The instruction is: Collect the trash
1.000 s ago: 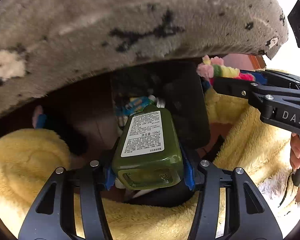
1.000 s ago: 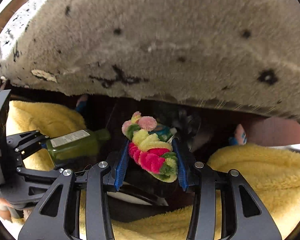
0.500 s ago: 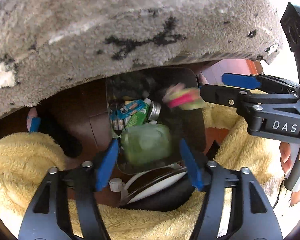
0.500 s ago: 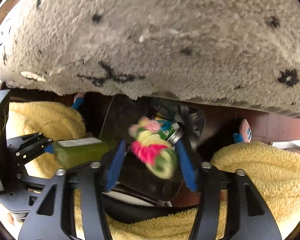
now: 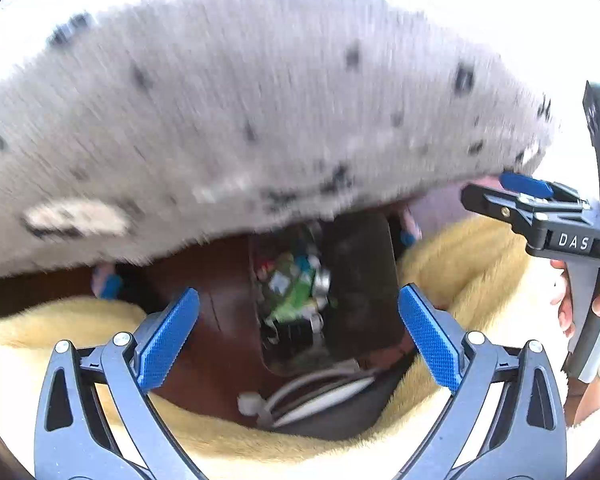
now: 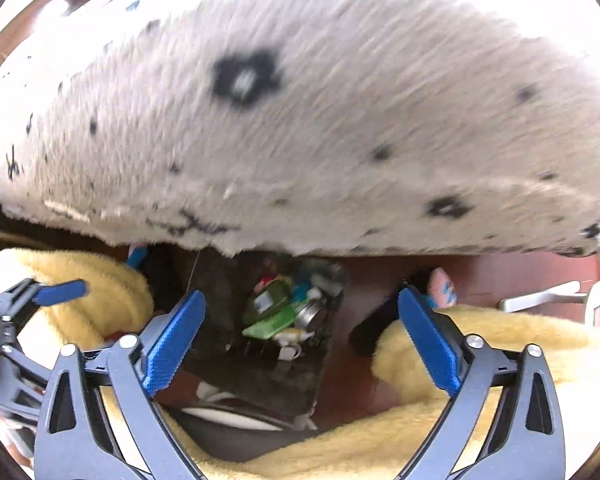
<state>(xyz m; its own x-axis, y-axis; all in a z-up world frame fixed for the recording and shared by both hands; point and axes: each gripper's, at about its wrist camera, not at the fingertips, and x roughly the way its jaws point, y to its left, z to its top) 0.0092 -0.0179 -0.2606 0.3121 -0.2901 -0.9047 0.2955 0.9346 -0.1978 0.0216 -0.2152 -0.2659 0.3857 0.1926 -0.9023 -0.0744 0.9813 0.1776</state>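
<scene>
Both grippers are seen wide open, and nothing is held between their blue pads. The jaws of the left gripper (image 5: 299,336) and of the right gripper (image 6: 301,336) have just been opening.

Past the fingertips and below them, a dark trash bin (image 5: 360,280) is seen, lined with a black bag. The trash (image 6: 280,308) is lying inside it: a green bottle (image 6: 269,300), something flat and light green, a round silver lid, and small blue and white bits. The pieces are blurred and mixed up, so each one cannot be told apart. A bit of pink and red is seen at the far end of the heap, but what it is cannot be made out.

Above the fingers, a fuzzy grey rug (image 5: 240,128) with black spots fills the view, and the far rim of the bin is hidden by it. Yellow fluffy cloth (image 6: 480,340) is seen on both sides of the fingers. In the left wrist view the right gripper is cut off at the edge.
</scene>
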